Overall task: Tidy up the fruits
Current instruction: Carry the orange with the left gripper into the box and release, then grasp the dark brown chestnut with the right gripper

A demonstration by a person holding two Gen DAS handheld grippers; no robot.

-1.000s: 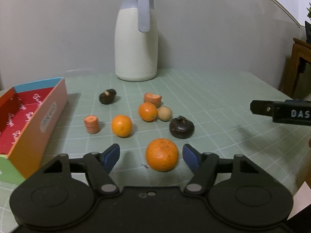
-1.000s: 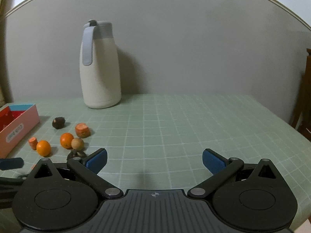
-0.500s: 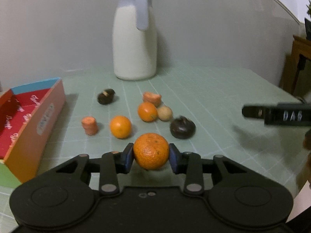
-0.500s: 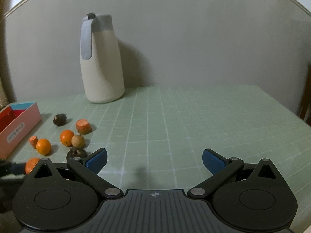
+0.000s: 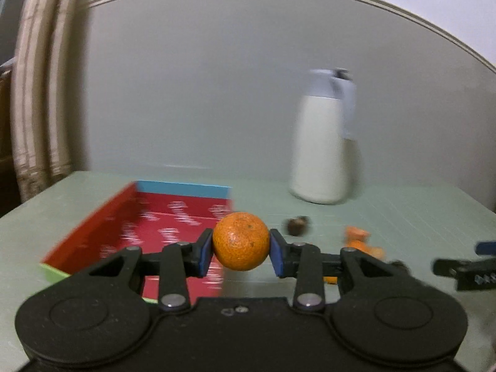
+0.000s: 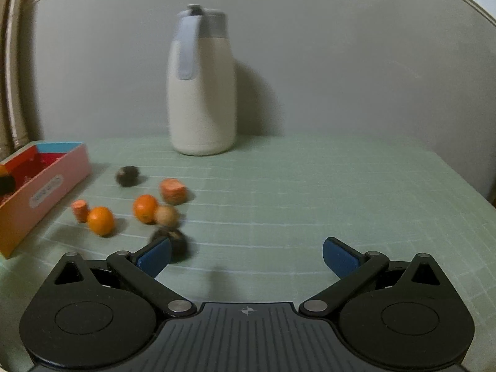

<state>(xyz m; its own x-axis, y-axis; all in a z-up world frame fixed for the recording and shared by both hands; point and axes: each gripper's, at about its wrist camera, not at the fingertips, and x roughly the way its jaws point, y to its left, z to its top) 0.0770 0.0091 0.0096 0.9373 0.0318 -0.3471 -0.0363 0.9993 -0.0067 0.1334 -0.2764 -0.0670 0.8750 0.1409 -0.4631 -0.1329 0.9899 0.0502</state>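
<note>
A second earlier the mandarin lay on the table between wide jaws; by now the left gripper had closed on it, blue pads pressing both sides, and held it above the near corner of the box. The box showed a red printed floor and a blue end wall; nothing could be seen lying in it, though blur made its white lettering unreadable. The right gripper stood wide open and empty, near the loose fruits before the white jug.
</note>
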